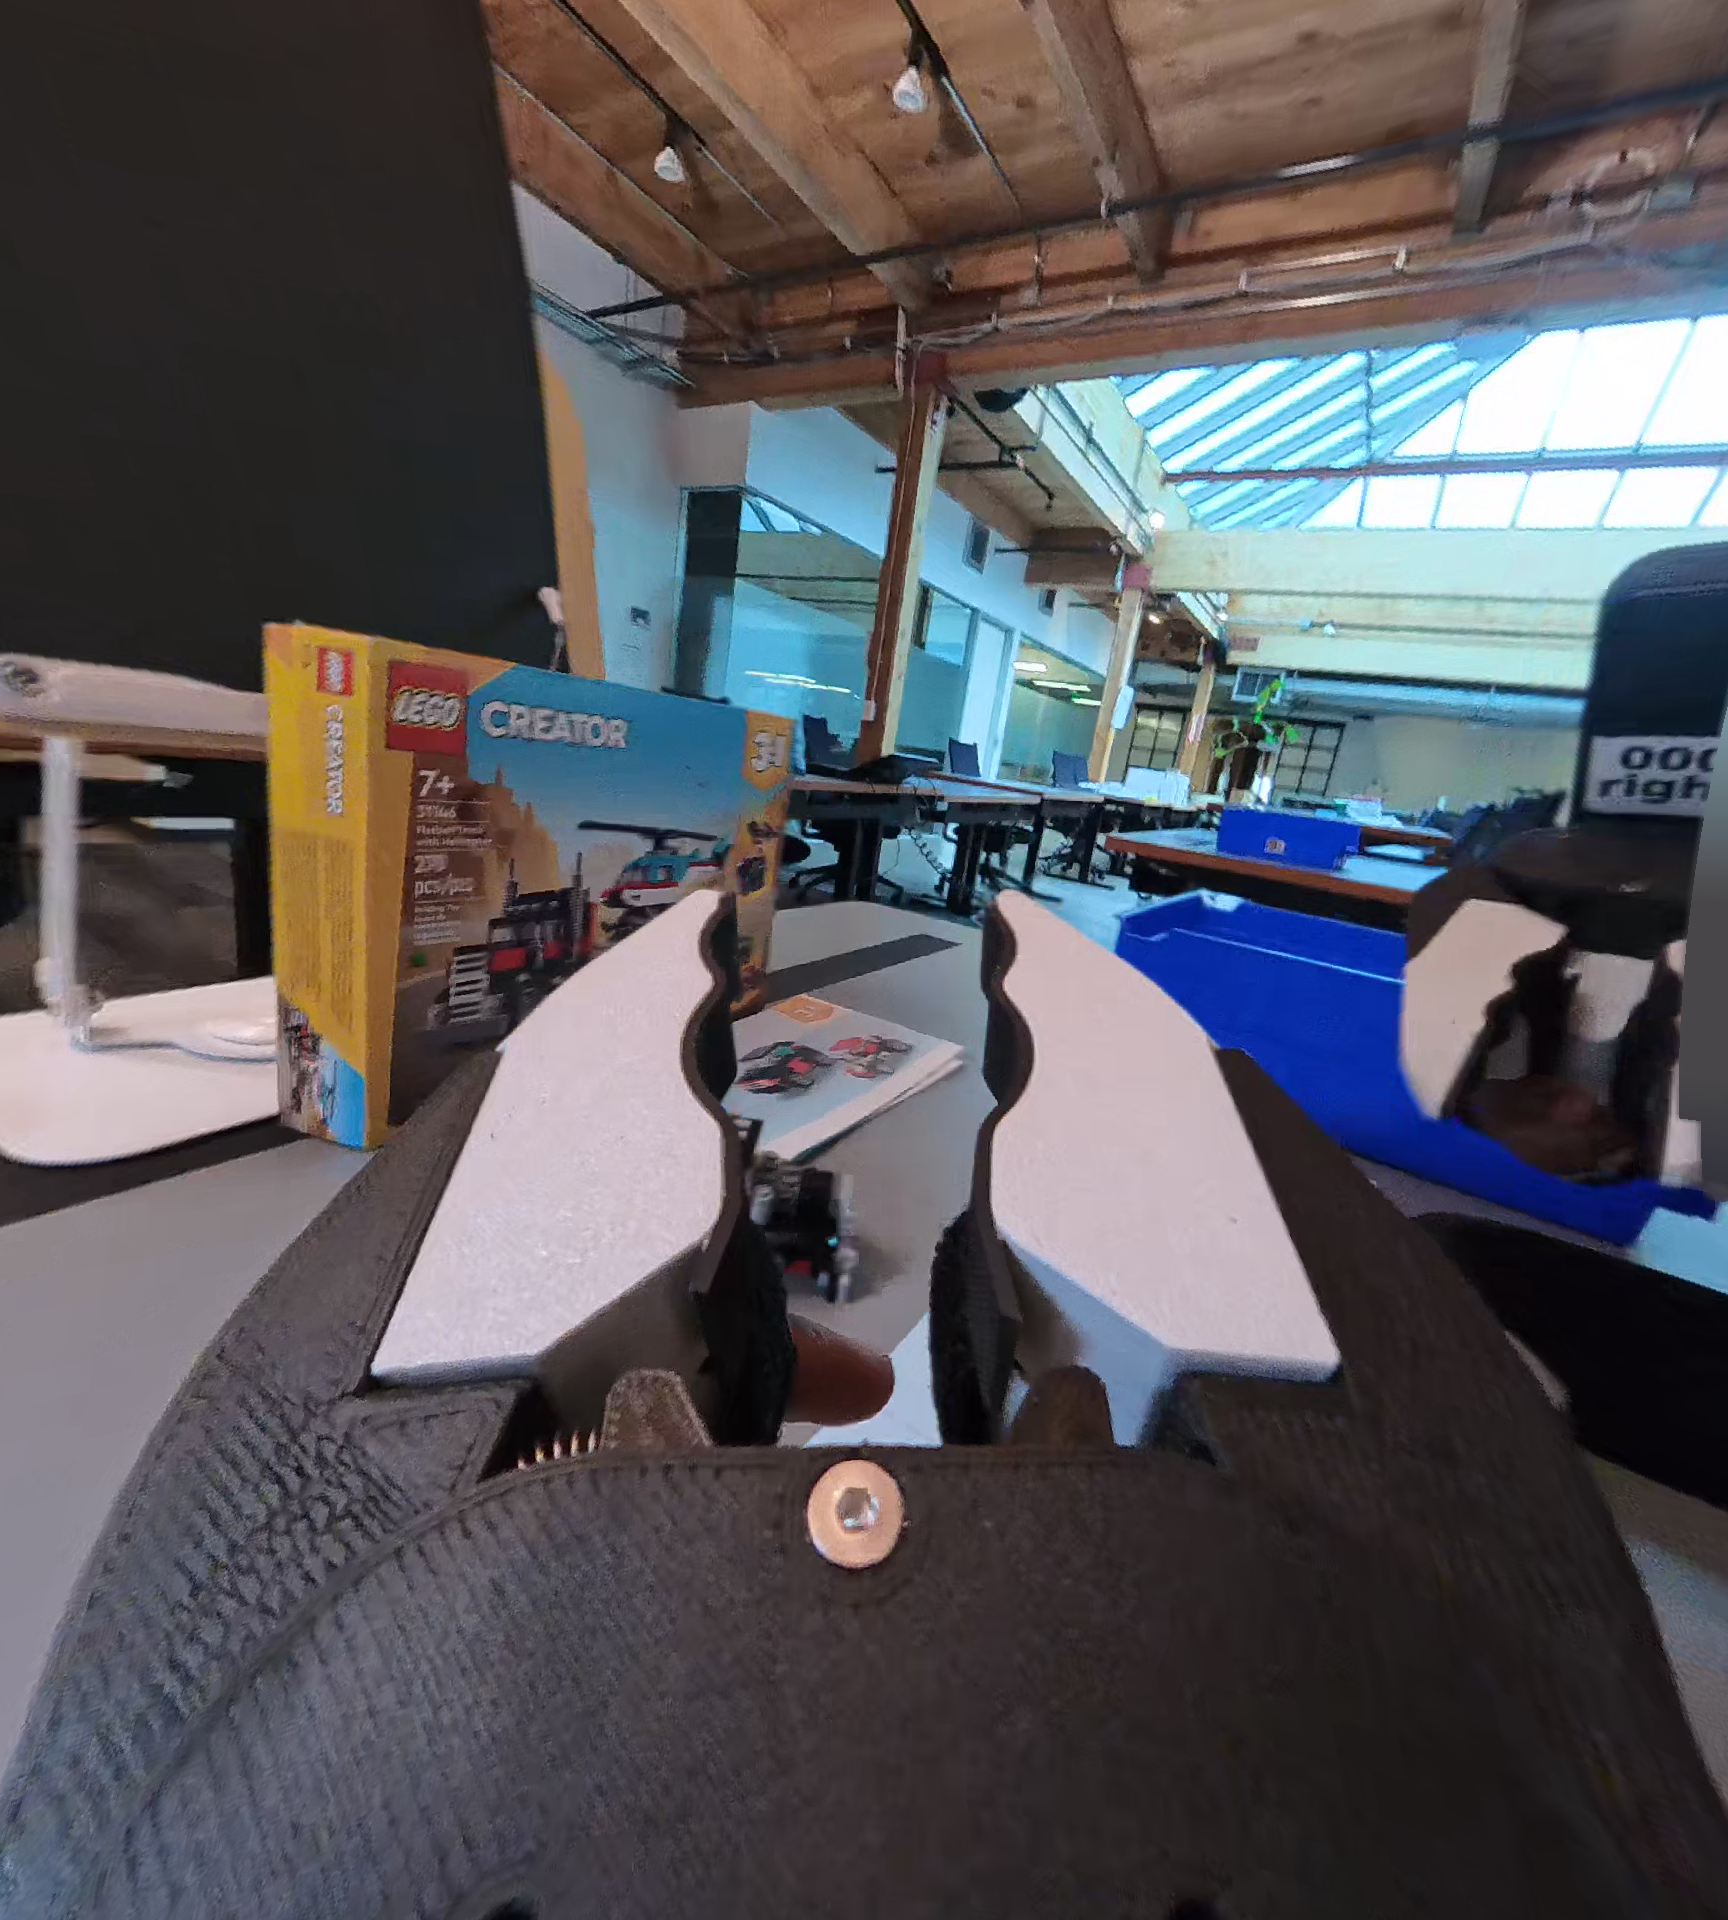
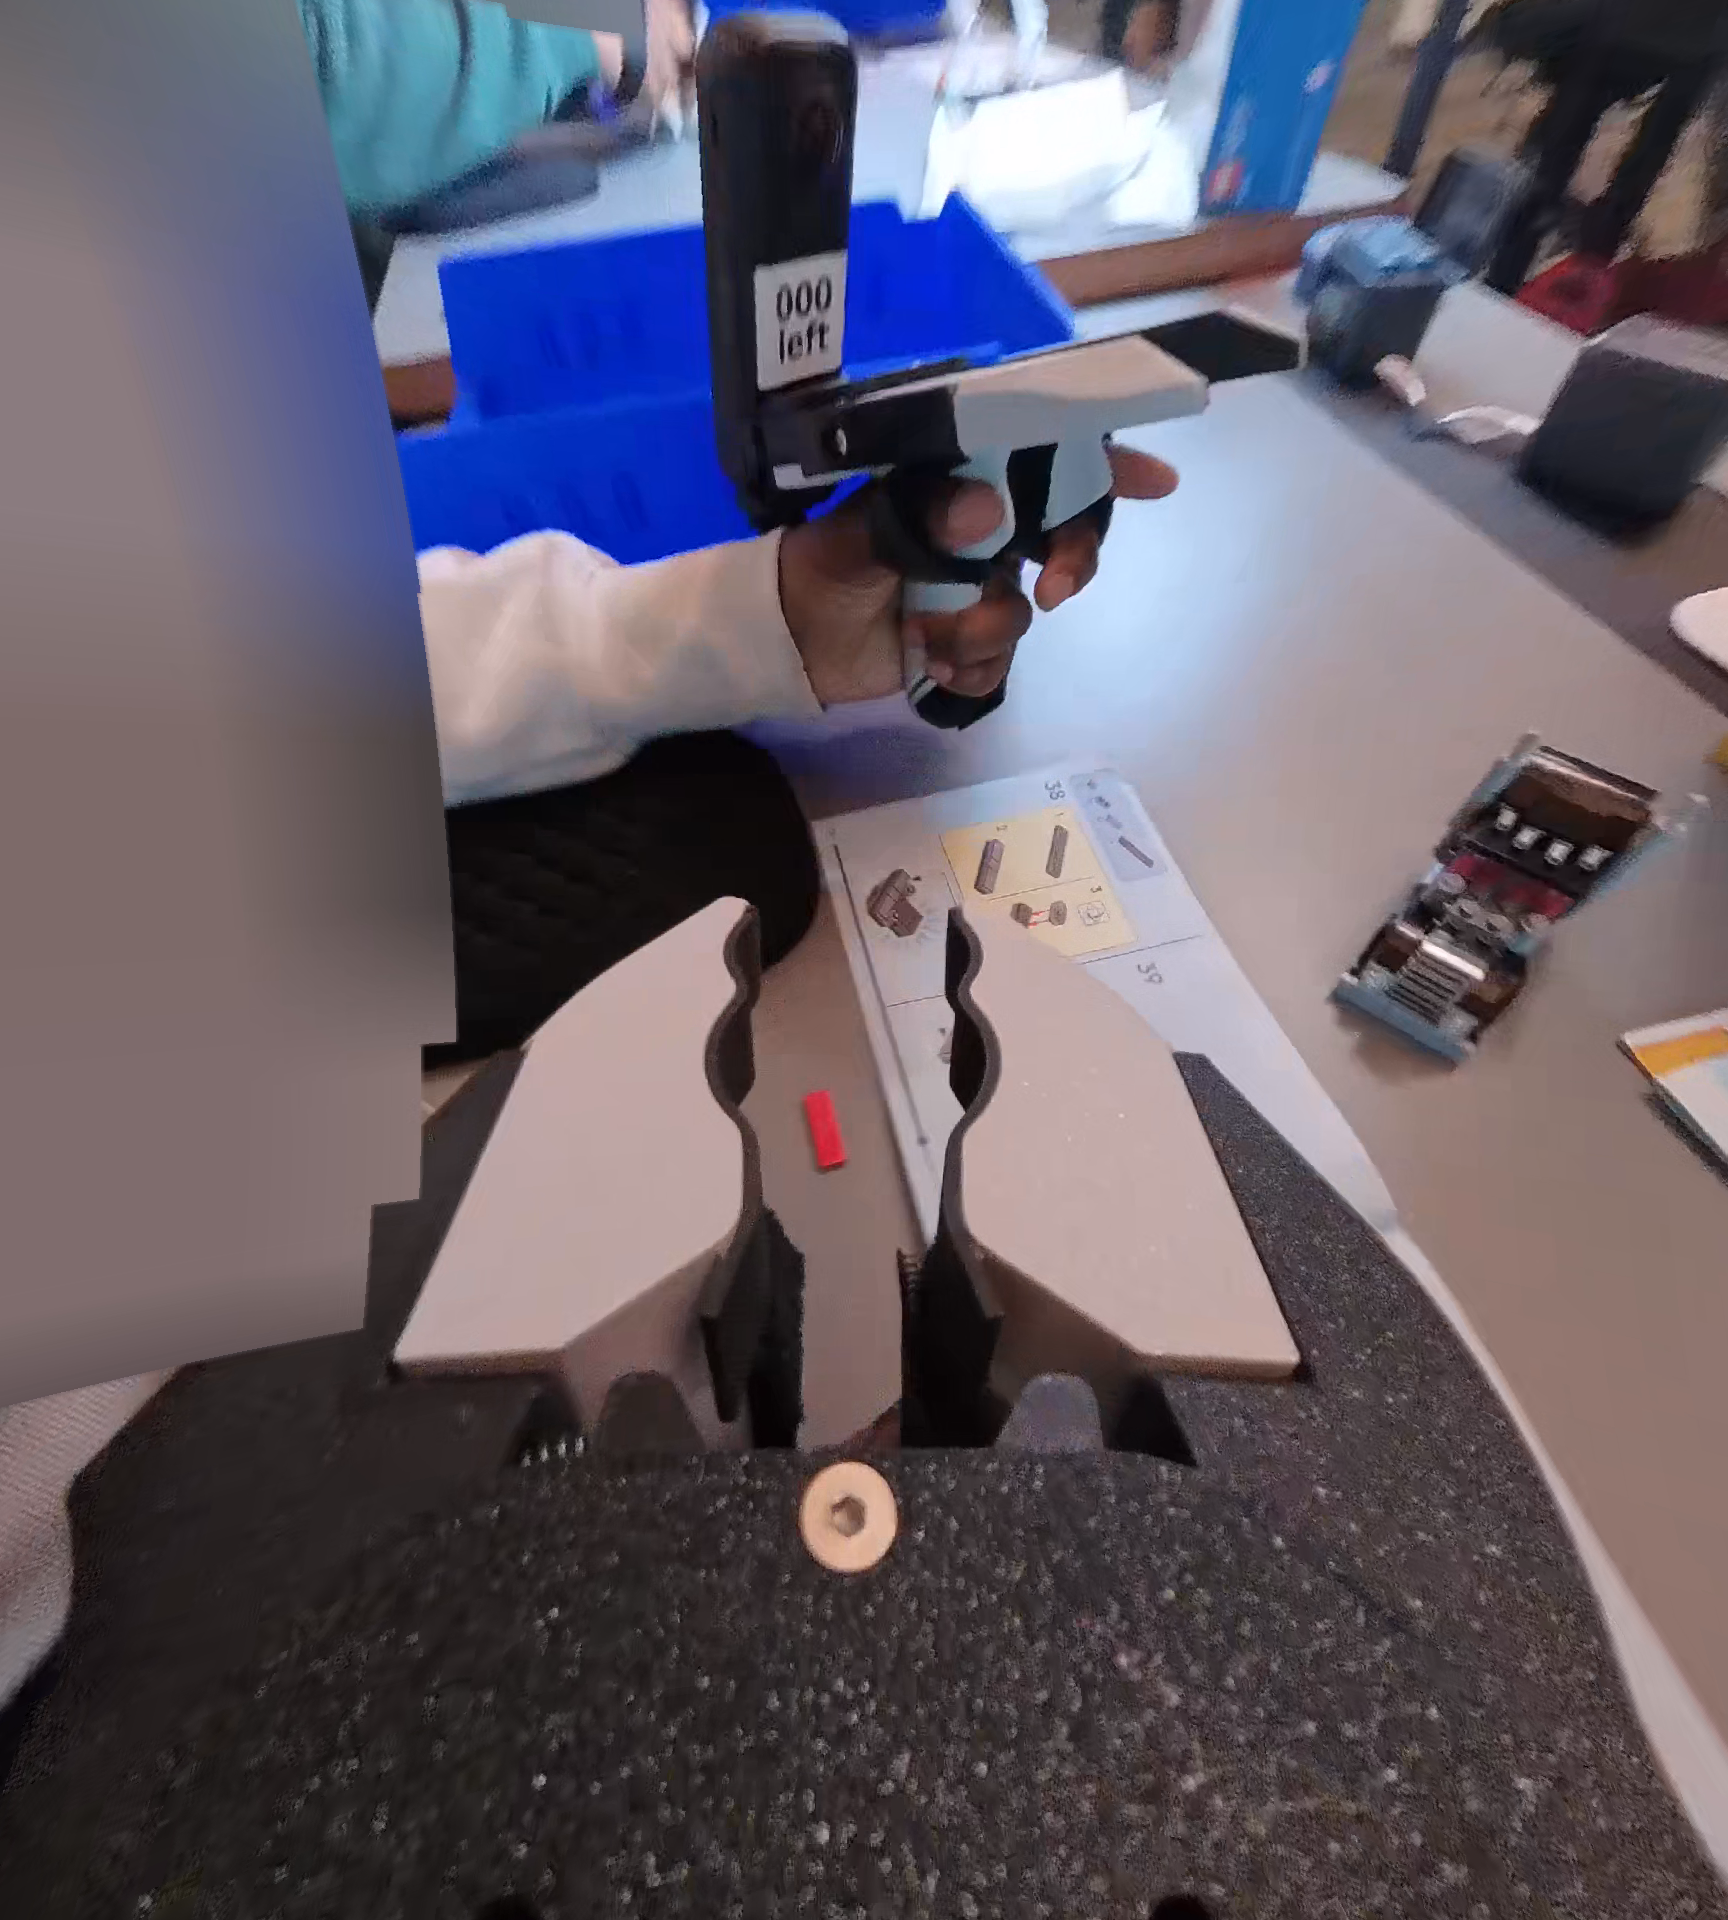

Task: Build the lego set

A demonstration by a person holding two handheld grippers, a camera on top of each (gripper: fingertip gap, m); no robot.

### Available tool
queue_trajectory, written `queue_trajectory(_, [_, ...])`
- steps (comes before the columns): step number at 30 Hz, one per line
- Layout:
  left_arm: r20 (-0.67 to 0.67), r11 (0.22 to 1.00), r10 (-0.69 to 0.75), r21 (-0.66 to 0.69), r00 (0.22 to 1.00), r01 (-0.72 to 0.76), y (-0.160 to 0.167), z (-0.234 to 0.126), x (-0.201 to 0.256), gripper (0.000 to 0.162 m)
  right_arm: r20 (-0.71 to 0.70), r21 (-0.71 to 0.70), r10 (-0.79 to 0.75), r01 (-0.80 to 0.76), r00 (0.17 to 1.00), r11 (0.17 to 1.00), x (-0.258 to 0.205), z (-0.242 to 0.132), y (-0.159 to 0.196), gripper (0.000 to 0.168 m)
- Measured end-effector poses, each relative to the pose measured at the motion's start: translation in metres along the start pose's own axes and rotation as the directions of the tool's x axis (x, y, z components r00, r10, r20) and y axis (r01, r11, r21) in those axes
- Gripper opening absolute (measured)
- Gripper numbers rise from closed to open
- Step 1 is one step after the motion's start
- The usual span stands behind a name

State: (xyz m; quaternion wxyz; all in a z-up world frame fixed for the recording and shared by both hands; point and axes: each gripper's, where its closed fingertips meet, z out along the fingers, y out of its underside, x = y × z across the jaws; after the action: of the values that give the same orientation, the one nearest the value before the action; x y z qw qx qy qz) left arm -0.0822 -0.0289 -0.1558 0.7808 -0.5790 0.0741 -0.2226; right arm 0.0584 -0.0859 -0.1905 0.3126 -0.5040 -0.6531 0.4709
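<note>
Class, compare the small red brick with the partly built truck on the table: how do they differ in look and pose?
The red brick is one flat piece in a single colour; the partly built truck is many joined pieces in black, red, grey and blue. The brick lies between the right gripper's open fingers, beside the instruction booklet; the truck sits off to the side, away from both grippers. Both rest on the grey table, ungripped.

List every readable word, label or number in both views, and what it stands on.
Writing is not copied out; its bearers are:
Yellow-and-blue set box: logo, title, numbers.
White sticker on the right tongs' black camera: short print.
White sticker on the left tongs' black camera: short print.
Open booklet: page numbers.
Far blue box: too blurred.
</note>
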Motion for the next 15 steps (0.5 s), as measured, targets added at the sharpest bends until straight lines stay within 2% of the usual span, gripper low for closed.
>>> queue_trajectory(3, [-0.019,0.995,0.07,-0.072,0.997,-0.071,-0.002,0.009,0.018,0.045,-0.071,0.114,0.066,-0.057,0.995,0.992,-0.027,-0.053,-0.018,0.035])
queue_trajectory(5, [0.015,0.99,0.097,-0.108,0.995,-0.095,-0.006,0.012,0.027,0.045,-0.129,0.128,0.093,-0.076,0.987,0.989,-0.044,-0.11,-0.03,0.037])
queue_trajectory(7, [0.019,0.988,0.087,-0.13,0.996,-0.084,-0.017,0.013,0.044,0.043,-0.28,0.098,0.055,-0.029,0.958,0.995,-0.047,-0.179,-0.031,0.033])
queue_trajectory(9, [0.018,0.983,0.079,-0.167,0.997,-0.074,-0.029,0.014,0.06,0.043,-0.477,0.01,0.03,-0.029,0.879,1.0,-0.036,-0.249,-0.009,0.032])
queue_trajectory(11, [0.013,0.974,0.069,-0.217,0.998,-0.065,-0.04,0.012,0.077,0.043,-0.611,-0.073,0.062,-0.134,0.789,0.988,-0.026,-0.304,0.03,0.033])
queue_trajectory(13, [0.009,0.964,0.079,-0.256,0.997,-0.074,-0.051,0.006,0.091,0.043,-0.706,-0.126,0.103,-0.268,0.701,0.955,-0.019,-0.34,0.076,0.034])
queue_trajectory(15, [0.009,0.957,0.083,-0.279,0.996,-0.077,-0.062,-0.001,0.102,0.043,-0.758,-0.151,0.114,-0.343,0.642,0.927,-0.017,-0.357,0.114,0.033])
